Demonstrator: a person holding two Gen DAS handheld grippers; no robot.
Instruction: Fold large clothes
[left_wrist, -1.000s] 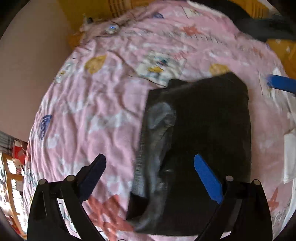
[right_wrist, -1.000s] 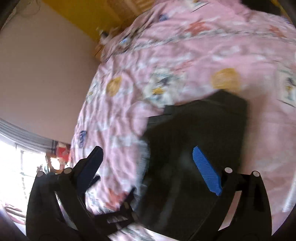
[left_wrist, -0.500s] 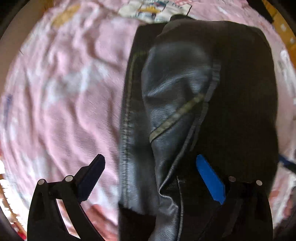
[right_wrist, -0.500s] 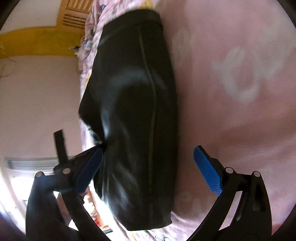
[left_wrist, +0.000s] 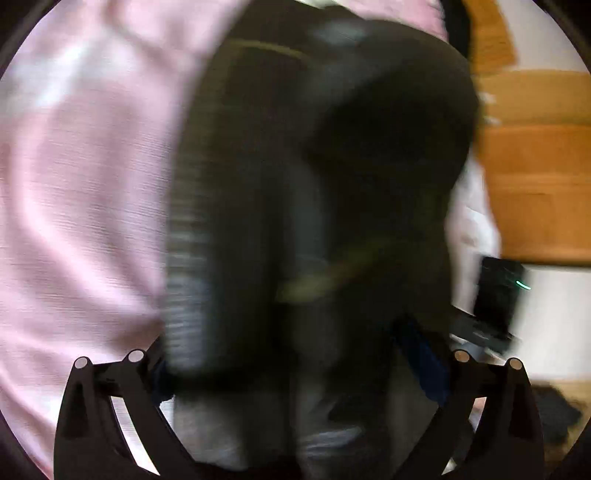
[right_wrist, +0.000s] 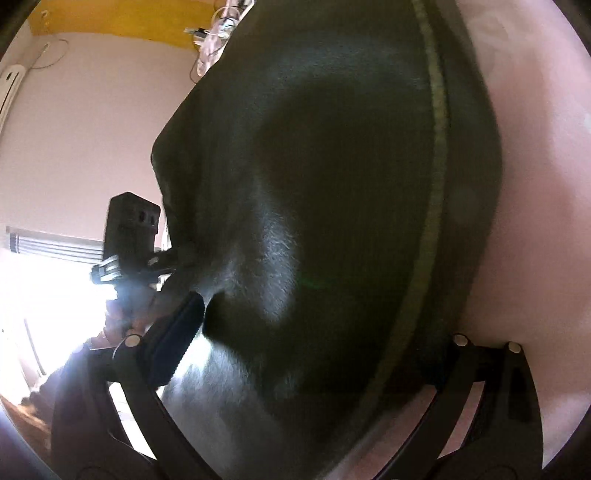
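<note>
Here | pink bedsheet (left_wrist: 85, 177) under dark garment (right_wrist: 332, 184) | yellow wall band (right_wrist: 110, 18)

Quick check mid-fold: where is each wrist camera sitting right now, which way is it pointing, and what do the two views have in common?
Left wrist: on the left gripper, facing along its fingers at the dark garment over the pink bedspread; only its own fingers show; heavily blurred.
Right wrist: on the right gripper, pressed close to the garment, wall and window behind; own fingers plus the other gripper show.
Shared: the garment and bedspread.

Left view motion-blurred, black garment (left_wrist: 295, 221) hiding right tongs (right_wrist: 306, 354) far finger
</note>
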